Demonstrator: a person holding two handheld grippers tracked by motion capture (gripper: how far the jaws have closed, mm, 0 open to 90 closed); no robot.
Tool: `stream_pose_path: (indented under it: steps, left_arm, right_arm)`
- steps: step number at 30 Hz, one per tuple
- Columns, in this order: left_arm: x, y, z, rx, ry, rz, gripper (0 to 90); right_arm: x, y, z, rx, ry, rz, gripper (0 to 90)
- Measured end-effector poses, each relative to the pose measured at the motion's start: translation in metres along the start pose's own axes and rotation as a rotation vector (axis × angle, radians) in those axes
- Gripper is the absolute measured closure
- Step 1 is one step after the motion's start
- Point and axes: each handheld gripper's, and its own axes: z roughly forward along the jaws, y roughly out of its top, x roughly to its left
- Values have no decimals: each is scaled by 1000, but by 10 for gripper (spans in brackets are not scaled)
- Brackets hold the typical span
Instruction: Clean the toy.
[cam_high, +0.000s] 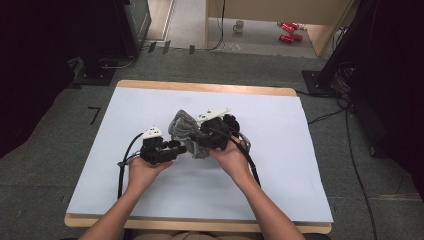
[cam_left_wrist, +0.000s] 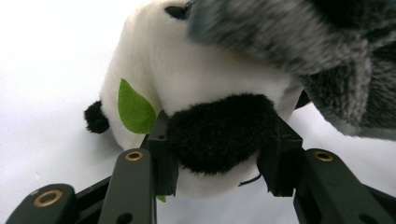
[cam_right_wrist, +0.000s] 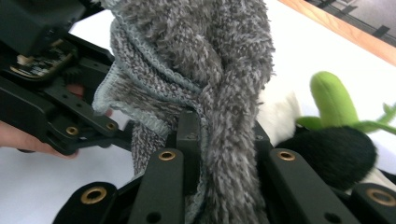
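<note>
Mid-table, the left gripper clamped the panda's black limb, jaws partly closed. The right gripper pinched the grey cloth draped over it. Dressing appeared underway; next, the cloth needed pulling further over the panda.

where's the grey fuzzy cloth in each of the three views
High view: grey cloth at table centre, between the two grippers.
Left gripper view: top right, draped over the plush panda.
Right gripper view: centre, pinched in the right gripper.
Shared landmark: the panda.
</note>
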Motion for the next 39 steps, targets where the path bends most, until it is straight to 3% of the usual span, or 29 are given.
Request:
stream_pose_path:
  steps: [3,5,9,12,17,20,25,28,36,38,39]
  left_arm:
    - [1,1,0,7,-2,1,553]
    - [4,2,0,8,-10,-9,553]
    - [5,4,0,12,-22,-14,554]
    - [9,5,0,16,-33,-32,554]
    - [13,7,1,18,-50,-46,555]
    - [13,8,2,15,-54,-45,554]
    - [17,10,3,11,-65,-63,555]
    - [17,10,5,7,-66,-63,554]
    - [16,12,6,4,-58,-68,554]
    - [17,12,6,8,-53,-72,554]
    - [17,12,5,10,-51,-71,555]
  right_arm:
    - [-7,-2,-4,11,-4,27,753]
    - [-12,-6,-9,20,-46,26,754]
    - [-26,-12,-18,18,-63,72,753]
    - [-31,-13,-25,1,-79,73,754]
    - [-46,-18,-47,-14,-179,83,763]
    - [-56,-25,-57,-31,-176,121,764]
    - [-59,-30,-69,-47,-234,90,765]
    - [-66,-34,-78,-57,-241,130,764]
    - [-79,-41,-87,-71,-272,169,764]
    - [-82,-43,-91,-63,-310,180,765]
    - [-83,-43,-94,-42,-361,180,767]
